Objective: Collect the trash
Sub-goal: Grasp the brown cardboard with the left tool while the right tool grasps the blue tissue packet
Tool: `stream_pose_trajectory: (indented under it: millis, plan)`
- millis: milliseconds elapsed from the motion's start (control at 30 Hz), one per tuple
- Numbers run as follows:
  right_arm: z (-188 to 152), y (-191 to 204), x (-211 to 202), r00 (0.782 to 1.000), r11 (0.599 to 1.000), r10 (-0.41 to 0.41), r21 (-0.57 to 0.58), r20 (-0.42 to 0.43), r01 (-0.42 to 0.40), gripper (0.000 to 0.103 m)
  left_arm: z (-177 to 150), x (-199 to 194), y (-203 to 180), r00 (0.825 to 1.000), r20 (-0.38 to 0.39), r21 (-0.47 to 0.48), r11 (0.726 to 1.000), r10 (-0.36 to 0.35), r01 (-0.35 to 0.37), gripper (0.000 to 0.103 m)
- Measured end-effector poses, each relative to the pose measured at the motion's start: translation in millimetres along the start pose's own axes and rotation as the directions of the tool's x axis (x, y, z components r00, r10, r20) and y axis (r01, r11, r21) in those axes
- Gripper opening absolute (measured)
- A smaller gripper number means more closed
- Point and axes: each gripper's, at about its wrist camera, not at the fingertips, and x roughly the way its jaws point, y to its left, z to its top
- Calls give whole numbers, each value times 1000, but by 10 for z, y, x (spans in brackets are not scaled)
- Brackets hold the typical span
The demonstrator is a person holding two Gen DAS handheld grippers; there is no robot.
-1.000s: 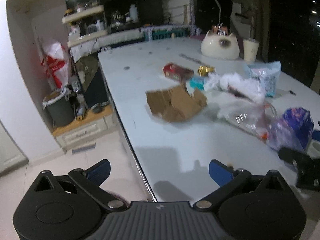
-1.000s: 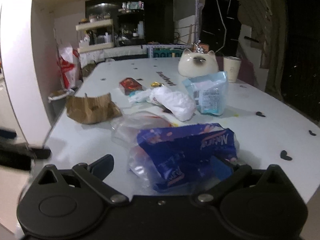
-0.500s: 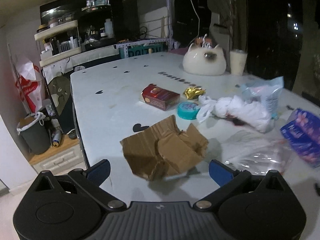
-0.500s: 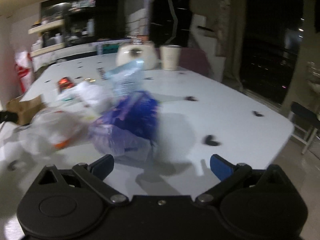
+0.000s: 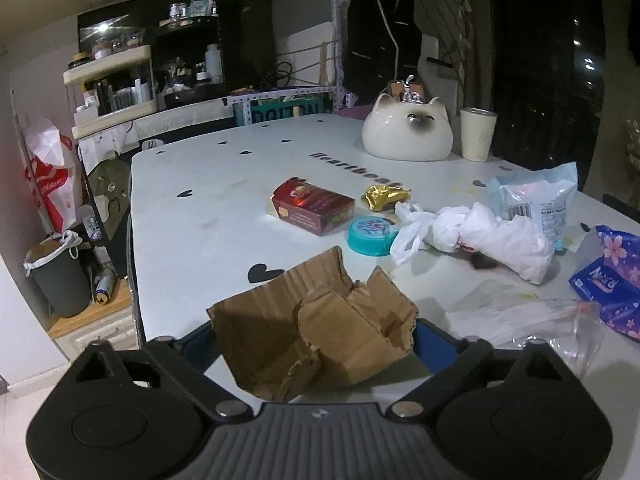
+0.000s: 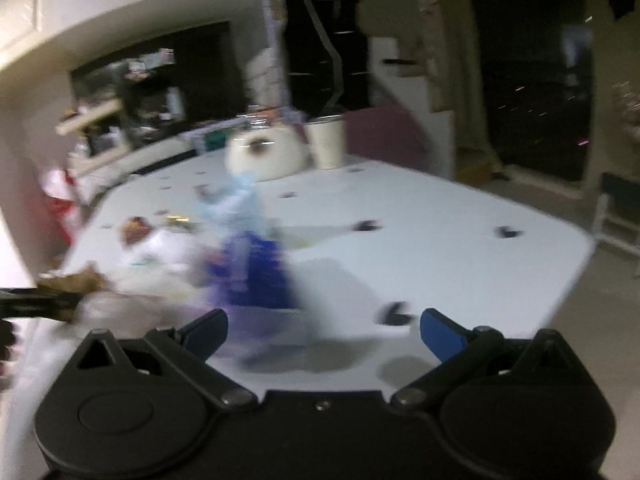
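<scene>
A torn piece of brown cardboard [image 5: 280,320] lies on the white table [image 5: 200,232] near its front edge. My left gripper [image 5: 316,338] straddles it, and its jaws are closing with the cardboard between the blue pads [image 5: 434,338], which stand at its edges. Beyond lie a red box [image 5: 312,208], a gold wrapper [image 5: 384,196], a teal lid [image 5: 370,236], a knotted white bag [image 5: 480,232], a pale blue packet [image 5: 536,200], a clear bag [image 5: 520,316] and a blue-purple packet [image 5: 608,280]. In the blurred right wrist view, my right gripper [image 6: 324,332] is open and empty, with the blue-purple packet [image 6: 256,272] ahead to its left.
A white cat-shaped jar [image 5: 408,132] and a cream cup [image 5: 478,134] stand at the table's far side. On the floor to the left are a lined grey bin [image 5: 60,280] and a red-and-white bag [image 5: 50,188]. Shelves with bottles line the back wall.
My left gripper has come in over the table to the cardboard, which now sits between its narrowing jaws. The right wrist view has swung and tilted, so the blue-purple packet is left of centre.
</scene>
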Motion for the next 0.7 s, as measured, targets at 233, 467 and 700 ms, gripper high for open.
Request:
stream_pose_trajectory:
  millis: [233, 467, 700]
  plan:
    - [25, 364, 318, 998, 999, 37, 12, -45, -36, 103, -15, -61, -14, 999, 40, -60, 998, 15, -12, 82]
    - [26, 408, 525, 994, 1000, -3, 8, -108, 4, 88, -29, -172, -67, 998, 52, -59, 998, 31, -28, 67]
    - [-65, 360, 472, 989, 998, 61, 10, -133, -60, 62, -78, -285, -64, 998, 51, -70, 997, 34, -30, 54]
